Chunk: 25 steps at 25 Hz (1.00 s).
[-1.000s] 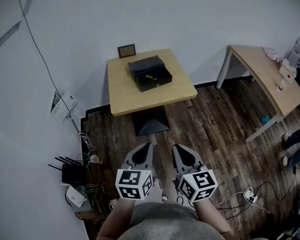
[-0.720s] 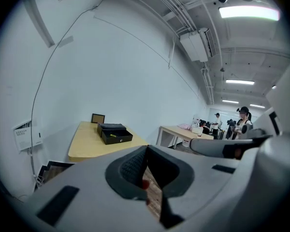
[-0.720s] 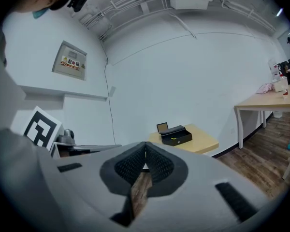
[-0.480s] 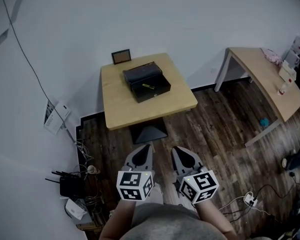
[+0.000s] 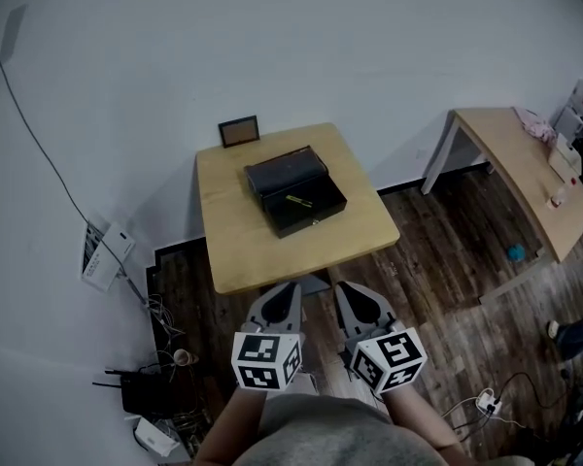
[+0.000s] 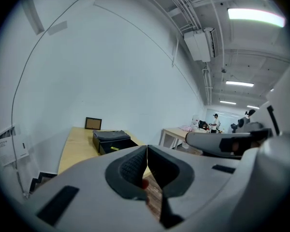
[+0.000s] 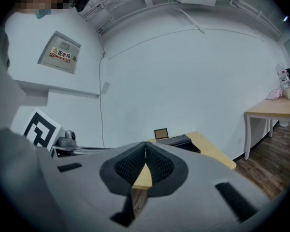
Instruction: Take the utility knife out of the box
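Change: since the earlier frame the surface [image 5: 235, 246] with the box has drawn closer in the head view, and its near edge now lies just ahead of both grippers' tips.
Utility knife [image 5: 297, 200]: a thin yellowish strip lying flat inside the open box, slanted across its floor, untouched.
Box [image 5: 318, 220]: black, lid tipped back toward the wall. It is turned at an angle and sits around the middle of the surface, slightly toward the far edge.
Room on the surface: a wide bare stretch along the near edge and near-left corner, and narrower bare strips along the left and right edges beside the box.
Picture frame [image 5: 239, 131]: upright at the far edge near the far-left corner, against the wall, apart from the box.
Left gripper [image 5: 284, 295]: jaws closed together with nothing in them, short of the near edge.
Right gripper [image 5: 352, 297]: jaws closed and empty, just beside the left one and level with it.
Floor [image 5: 437, 250]: dark wood planks, open between the surface's right edge and the second table [image 5: 513, 158].
Left side: router and cables [image 5: 136, 394] lie along the wall, well clear of the grippers.
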Motion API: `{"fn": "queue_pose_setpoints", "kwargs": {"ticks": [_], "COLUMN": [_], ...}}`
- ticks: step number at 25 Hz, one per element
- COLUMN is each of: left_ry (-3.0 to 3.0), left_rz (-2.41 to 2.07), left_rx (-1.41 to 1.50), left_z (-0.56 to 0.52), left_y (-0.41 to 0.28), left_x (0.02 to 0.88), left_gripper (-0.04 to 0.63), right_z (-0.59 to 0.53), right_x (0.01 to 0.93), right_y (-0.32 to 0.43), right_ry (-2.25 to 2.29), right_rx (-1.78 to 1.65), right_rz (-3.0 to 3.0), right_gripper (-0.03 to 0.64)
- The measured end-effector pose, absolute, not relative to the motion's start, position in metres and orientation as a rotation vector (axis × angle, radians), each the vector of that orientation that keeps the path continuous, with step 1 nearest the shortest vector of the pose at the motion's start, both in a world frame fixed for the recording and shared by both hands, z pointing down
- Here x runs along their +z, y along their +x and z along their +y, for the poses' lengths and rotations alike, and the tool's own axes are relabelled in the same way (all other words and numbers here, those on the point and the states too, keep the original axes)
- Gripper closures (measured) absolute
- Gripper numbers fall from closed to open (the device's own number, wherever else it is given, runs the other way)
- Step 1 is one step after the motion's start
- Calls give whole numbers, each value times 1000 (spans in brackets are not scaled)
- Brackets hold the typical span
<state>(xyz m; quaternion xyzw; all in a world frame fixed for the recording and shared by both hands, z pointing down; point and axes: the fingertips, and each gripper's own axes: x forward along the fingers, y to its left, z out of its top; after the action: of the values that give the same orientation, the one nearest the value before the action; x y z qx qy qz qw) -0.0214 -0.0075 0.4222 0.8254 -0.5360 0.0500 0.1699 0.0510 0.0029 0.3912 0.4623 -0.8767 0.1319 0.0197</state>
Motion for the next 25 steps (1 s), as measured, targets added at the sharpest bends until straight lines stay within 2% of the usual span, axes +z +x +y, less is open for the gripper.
{"fn": "queue_pose_setpoints", "kwargs": {"ticks": [13,25], "left_ry": [2374,2305], "left_rz": [-1476,-1466], "left_rx": [137,145], "left_z": [-118,-158], "left_y": [-72,-100], "left_x": [424,446], "left_gripper": [591,591], "right_z": [-107,-157], "right_x": [394,410], "right_y": [-4,-14], "right_ry": [1447,1455], "right_rx": [396,387], "right_rz": [-2705,-2625], "right_gripper": [617,617]}}
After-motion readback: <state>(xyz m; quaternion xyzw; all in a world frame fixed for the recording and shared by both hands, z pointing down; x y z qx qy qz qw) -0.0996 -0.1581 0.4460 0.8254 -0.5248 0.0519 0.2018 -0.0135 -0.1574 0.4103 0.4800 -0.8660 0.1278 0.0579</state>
